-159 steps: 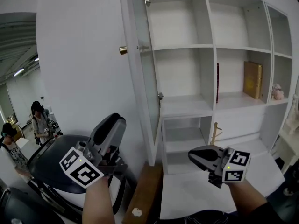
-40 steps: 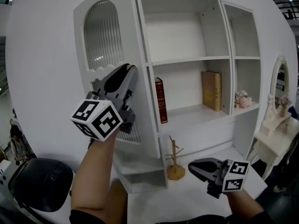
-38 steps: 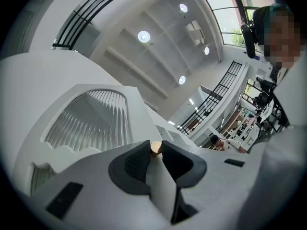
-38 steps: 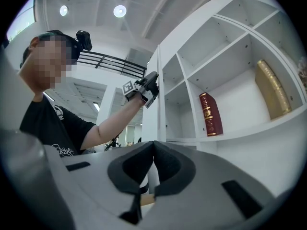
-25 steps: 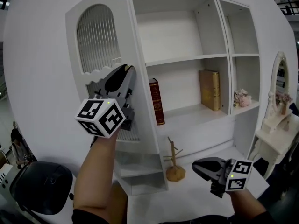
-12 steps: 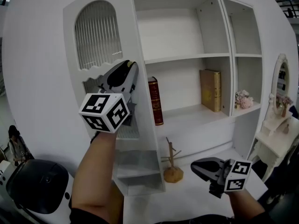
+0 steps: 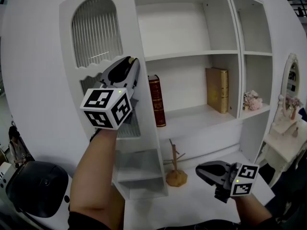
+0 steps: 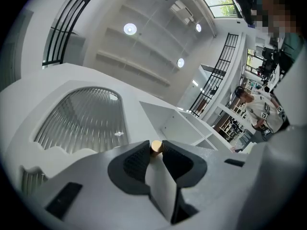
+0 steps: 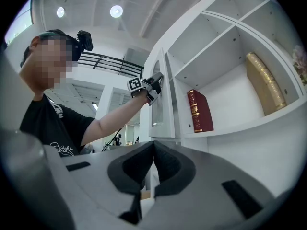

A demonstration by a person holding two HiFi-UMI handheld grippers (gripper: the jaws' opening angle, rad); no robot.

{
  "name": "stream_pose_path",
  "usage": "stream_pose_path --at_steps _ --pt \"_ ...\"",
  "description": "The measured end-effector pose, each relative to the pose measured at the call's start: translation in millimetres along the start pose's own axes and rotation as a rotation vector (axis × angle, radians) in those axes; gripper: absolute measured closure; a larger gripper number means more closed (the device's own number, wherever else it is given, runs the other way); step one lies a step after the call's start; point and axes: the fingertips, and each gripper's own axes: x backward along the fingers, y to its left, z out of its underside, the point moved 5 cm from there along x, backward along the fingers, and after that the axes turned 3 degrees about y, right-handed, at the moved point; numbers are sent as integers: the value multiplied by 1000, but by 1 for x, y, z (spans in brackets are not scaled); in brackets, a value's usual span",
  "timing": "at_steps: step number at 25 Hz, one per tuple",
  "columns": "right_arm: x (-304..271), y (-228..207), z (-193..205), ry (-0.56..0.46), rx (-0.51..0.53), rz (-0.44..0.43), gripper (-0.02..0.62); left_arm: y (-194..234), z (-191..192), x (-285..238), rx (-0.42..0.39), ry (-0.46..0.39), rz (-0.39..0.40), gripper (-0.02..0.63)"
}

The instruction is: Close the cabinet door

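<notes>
The white cabinet door [image 7: 98, 87], with an arched ribbed-glass pane [image 7: 94, 32], stands part-way open in front of the left bay of the white cabinet [image 7: 192, 55]. My left gripper [image 7: 128, 62] is raised against the door's free edge. In the left gripper view it [image 8: 156, 150] is shut on the door's small brass knob [image 8: 156, 146], which shows between the dark pads. My right gripper [image 7: 201, 167] hangs low at the right, away from the door. Its jaws [image 9: 153, 146] meet at the tips with nothing between them.
A red book [image 7: 156, 101] and a gold book [image 7: 217, 90] stand on the middle shelf, with pink flowers [image 7: 252, 101] further right. A wooden stand [image 7: 173, 169] sits on the lower ledge. A white dressing table [image 7: 288, 145] is at far right, and a black rounded machine [image 7: 41, 188] at lower left.
The door has swung a little further toward the shelves, with my left gripper still on its knob. My right gripper has hardly moved.
</notes>
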Motion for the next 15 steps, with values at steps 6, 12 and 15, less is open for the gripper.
stream_pose_path --at_steps 6,12,15 --pt "7 -7 4 3 -13 -5 594 3 10 -11 -30 34 -32 523" --pt "15 -12 7 9 -28 -7 594 7 20 -23 -63 62 -74 523" --pt "21 -14 11 12 -43 -4 594 9 26 -30 -68 90 -77 523"
